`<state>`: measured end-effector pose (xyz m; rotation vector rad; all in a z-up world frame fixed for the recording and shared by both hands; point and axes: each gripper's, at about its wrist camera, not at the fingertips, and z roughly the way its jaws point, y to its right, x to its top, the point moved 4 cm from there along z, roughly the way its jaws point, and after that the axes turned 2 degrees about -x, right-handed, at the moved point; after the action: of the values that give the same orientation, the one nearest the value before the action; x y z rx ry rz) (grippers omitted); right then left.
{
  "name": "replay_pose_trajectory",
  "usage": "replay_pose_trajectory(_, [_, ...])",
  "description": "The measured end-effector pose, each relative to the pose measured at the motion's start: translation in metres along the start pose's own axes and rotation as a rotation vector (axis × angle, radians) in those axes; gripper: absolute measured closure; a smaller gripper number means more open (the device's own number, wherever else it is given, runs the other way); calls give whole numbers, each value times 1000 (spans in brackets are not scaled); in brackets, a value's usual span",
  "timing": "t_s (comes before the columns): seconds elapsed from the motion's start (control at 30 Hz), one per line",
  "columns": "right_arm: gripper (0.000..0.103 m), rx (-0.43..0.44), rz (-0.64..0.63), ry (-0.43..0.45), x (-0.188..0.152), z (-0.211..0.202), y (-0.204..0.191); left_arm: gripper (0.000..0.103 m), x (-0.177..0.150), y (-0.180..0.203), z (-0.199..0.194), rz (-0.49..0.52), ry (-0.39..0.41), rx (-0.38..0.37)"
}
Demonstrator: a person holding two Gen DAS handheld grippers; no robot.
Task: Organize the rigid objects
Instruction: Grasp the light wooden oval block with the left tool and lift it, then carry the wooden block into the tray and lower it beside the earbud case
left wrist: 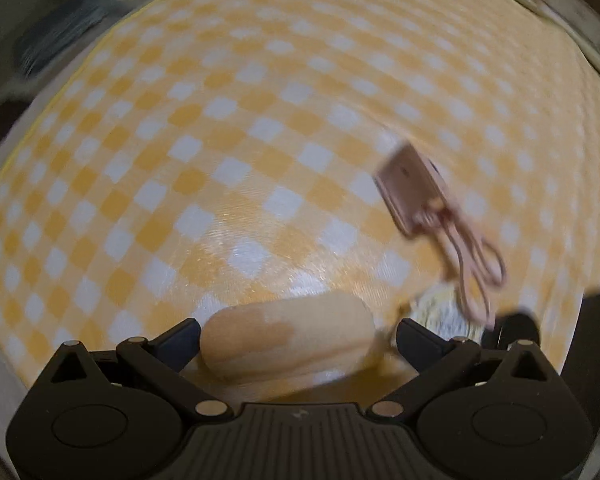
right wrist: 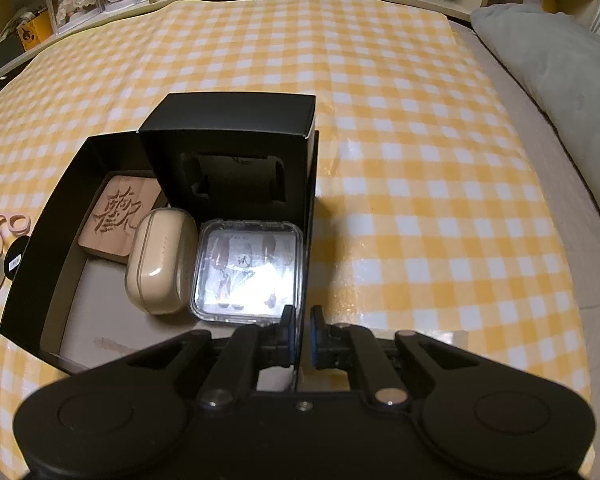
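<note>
Three things, a carved wooden block (right wrist: 118, 210), a beige case (right wrist: 160, 258) and a clear plastic case (right wrist: 246, 268), already lie in the black box (right wrist: 34, 240), whose wall the right gripper (right wrist: 300, 334) pinches, while the left gripper (left wrist: 298, 334) stands wide open around a wooden oval piece (left wrist: 286, 338) on the checked cloth (left wrist: 260, 120), with pink scissors (right wrist: 4, 228) also outside.

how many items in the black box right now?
3. Carved wooden block at the back left, beige case in the middle, clear plastic case by the right wall. More may be hidden.
</note>
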<state>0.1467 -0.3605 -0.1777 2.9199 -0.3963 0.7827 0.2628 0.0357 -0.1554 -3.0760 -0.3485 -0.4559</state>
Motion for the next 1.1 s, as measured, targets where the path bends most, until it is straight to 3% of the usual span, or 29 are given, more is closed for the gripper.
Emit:
replay_pose_trajectory(0.1, [97, 2, -3, -2, 0, 2, 0, 4, -4, 5, -4, 46, 20, 19])
replay_pose_trajectory(0.3, [97, 4, 4, -2, 0, 3, 0, 14, 0, -5, 1, -44, 0, 10])
replay_pose_trajectory(0.63, [97, 15, 29, 14, 0, -4, 3, 15, 5, -3, -14, -41, 54, 11])
replay_pose_trajectory(0.9, [97, 16, 31, 15, -1, -7, 3, 15, 16, 9, -49, 0, 174, -86])
replay_pose_trajectory(1.1, [98, 23, 33, 21, -1, -11, 2, 15, 0, 53, -72, 148, 183, -248])
